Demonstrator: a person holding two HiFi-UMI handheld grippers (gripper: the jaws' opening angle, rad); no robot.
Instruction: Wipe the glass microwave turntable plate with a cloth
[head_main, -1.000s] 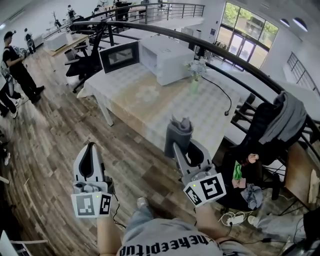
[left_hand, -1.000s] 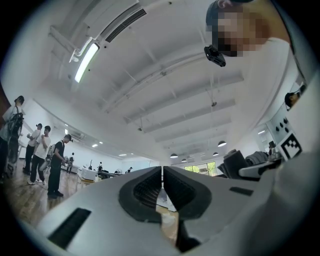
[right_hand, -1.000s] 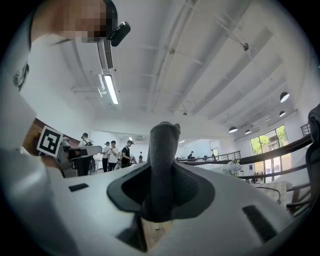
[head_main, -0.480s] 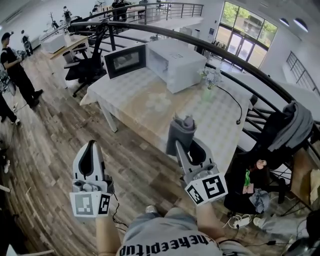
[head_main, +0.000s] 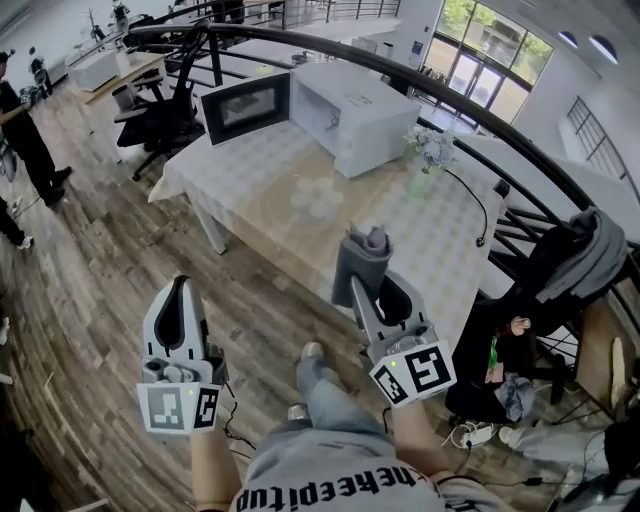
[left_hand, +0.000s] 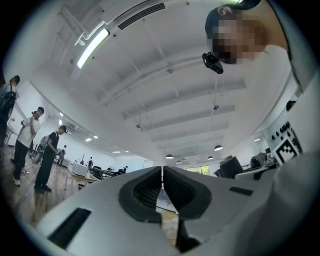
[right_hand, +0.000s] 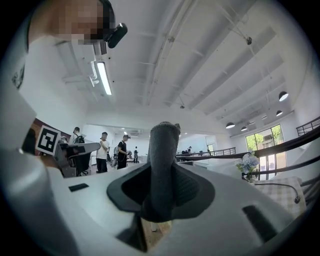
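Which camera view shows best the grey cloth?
The right gripper view: the cloth stands close and large, clamped between the fingers of the right gripper. The head view shows it smaller, sticking up from that gripper. The left gripper view does not show it.

My left gripper (head_main: 180, 292) and right gripper (head_main: 372, 290) are smooth, matt, pale-grey plastic, and their pads (left_hand: 145, 192) are black and ribbed. The cloth (right_hand: 162, 160) in my right gripper is dark grey fabric, matt with a fine nap. The floor (head_main: 90, 270) is wood plank with a low sheen. The tablecloth (head_main: 250, 165) is pale, patterned fabric. The glass turntable plate (head_main: 318, 197) looks clear and faintly glossy. The microwave (head_main: 360, 105) is smooth white, and the railing (head_main: 330, 58) is dark, glossy metal.
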